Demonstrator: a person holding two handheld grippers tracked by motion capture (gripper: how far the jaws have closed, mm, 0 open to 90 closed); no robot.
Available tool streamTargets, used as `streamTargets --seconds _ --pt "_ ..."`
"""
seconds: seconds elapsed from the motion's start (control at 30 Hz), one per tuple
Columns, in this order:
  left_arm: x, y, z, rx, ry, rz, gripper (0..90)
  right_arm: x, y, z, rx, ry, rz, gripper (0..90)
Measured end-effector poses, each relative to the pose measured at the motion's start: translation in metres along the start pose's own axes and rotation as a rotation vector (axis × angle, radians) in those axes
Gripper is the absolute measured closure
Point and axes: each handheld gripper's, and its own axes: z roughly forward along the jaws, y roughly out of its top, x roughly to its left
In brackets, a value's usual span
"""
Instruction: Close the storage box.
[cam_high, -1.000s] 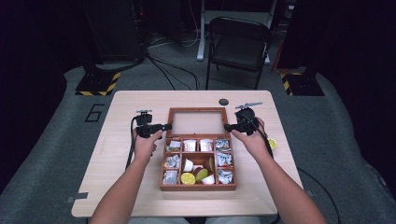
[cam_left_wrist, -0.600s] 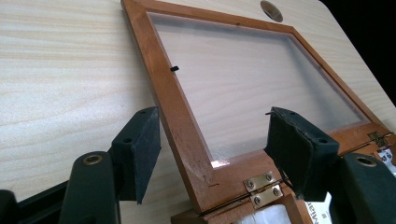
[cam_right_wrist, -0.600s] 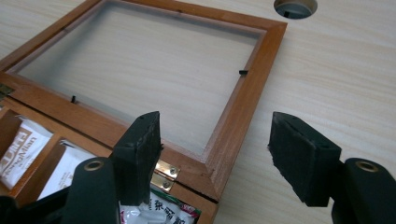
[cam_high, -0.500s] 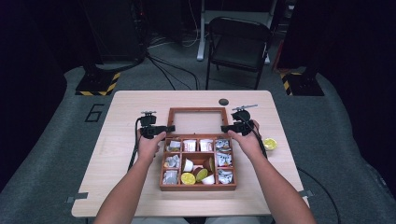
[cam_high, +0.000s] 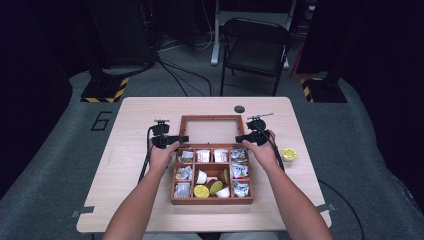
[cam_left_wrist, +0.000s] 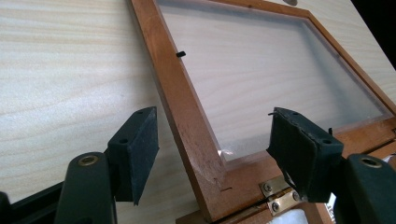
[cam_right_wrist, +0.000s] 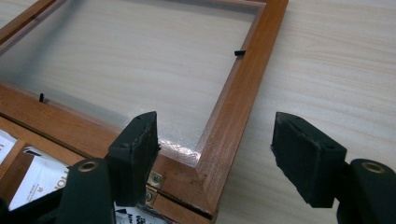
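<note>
Wood box base (cam_high: 212, 201): nearest the person, centre of table (cam_high: 130, 150), open, split into compartments w/ white packets, small white cups and yellow-green bits.
Forearms: come in from the near edge, one each side of the box.
Left gripper (cam_high: 181, 138): at the box's far-left corner, over the lid's hinge end; jaws apart and just been widening. In the left gripper view (cam_left_wrist: 212, 151) the lid's left rail runs between the pads w/o either pad touching it.
Right gripper (cam_high: 241, 138): at the far-right corner, mirror of the left; jaws apart, also just been widening. In the right gripper view (cam_right_wrist: 215, 154) the lid's right rail and corner sit between the pads, clear of both.
Hinges (cam_left_wrist: 275, 198): brass, join lid to base right at the jaws.
Lid (cam_high: 212, 119): wood frame w/ clear pane, swung back, flat on the table beyond the base; wood grain shows thru the pane.
Yellow cup (cam_high: 288, 153): right of the box, just past the right hand.
Dark disc (cam_high: 239, 109): far side, just beyond the lid.
</note>
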Motion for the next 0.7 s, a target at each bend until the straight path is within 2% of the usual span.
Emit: streamTargets --seconds 0.43,0.63,0.67,0.7 --pt "0.0 -0.002 0.006 0.019 0.003 0.011 32.4 0.005 -0.002 0.01 0.016 0.002 0.003 30.0" --pt "-0.001 -0.003 0.009 0.023 0.002 -0.011 32.1 0.004 -0.002 0.013 0.018 0.002 0.022 29.4" --pt "0.0 -0.003 0.009 0.033 0.002 0.008 32.0 0.004 -0.002 0.013 0.017 0.002 0.024 29.4" --pt "-0.001 -0.003 0.009 0.039 0.001 0.005 32.0 0.003 -0.002 0.014 0.014 0.004 0.024 29.4"
